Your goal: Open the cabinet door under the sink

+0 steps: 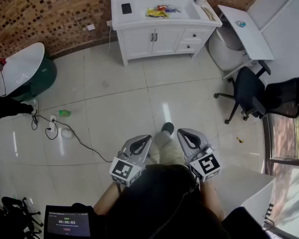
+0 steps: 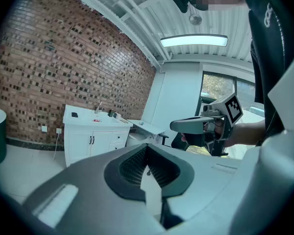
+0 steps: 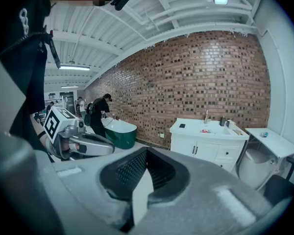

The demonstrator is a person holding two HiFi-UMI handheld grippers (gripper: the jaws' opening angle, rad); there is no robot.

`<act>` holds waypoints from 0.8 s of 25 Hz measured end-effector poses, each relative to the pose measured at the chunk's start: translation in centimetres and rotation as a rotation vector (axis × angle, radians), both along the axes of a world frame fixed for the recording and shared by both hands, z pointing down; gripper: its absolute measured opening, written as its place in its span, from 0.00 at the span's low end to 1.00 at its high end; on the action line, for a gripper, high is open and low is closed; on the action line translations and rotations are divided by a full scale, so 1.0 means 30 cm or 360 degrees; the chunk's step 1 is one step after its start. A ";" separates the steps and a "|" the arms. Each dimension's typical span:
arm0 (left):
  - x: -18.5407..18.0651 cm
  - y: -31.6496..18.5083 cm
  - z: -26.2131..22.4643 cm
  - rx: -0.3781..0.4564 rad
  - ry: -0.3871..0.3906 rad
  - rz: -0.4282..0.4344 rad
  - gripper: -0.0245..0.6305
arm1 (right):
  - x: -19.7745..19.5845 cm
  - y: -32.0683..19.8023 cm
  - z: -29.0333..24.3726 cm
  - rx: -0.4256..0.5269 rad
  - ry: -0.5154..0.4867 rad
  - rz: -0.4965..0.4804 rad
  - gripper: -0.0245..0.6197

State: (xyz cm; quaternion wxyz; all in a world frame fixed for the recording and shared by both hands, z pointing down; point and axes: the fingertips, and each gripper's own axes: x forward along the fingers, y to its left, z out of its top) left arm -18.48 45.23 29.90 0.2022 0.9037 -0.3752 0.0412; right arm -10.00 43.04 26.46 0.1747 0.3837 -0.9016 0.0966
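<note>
The white vanity cabinet (image 1: 139, 41) stands against the brick wall across the tiled floor, its two doors (image 1: 153, 40) closed, with small dark handles at the middle. It also shows far off as the cabinet (image 2: 90, 143) in the left gripper view and the cabinet (image 3: 206, 146) in the right gripper view. My left gripper (image 1: 139, 142) and right gripper (image 1: 188, 136) are side by side close to my body, well short of the cabinet. Both are shut with nothing between them. Seen close up, the left gripper (image 2: 148, 148) and the right gripper (image 3: 147, 153) have their jaws together.
A green bathtub (image 1: 25, 73) sits at the left, with a person (image 3: 100, 112) beside it. A cable (image 1: 65, 131) trails across the floor. A white table (image 1: 246, 31) and a black office chair (image 1: 249, 91) stand right of the cabinet. A white box (image 1: 249, 188) is near my right side.
</note>
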 end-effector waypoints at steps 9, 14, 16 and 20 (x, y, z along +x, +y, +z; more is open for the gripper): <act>-0.011 -0.312 0.009 0.0009 -0.0044 -0.0131 0.06 | -0.003 -0.346 0.075 -0.0032 -0.0051 -0.0096 0.02; -0.034 -0.516 -0.007 -0.0040 -0.0084 -0.0262 0.06 | 0.029 -0.608 0.056 -0.0026 -0.0082 -0.0179 0.02; -0.024 -0.604 -0.001 -0.0062 -0.0121 -0.0267 0.06 | 0.062 -0.715 0.053 -0.0026 -0.0085 -0.0191 0.02; 0.035 -0.769 0.002 -0.0080 -0.0167 -0.0297 0.06 | 0.187 -0.921 0.082 -0.0063 -0.0086 -0.0187 0.02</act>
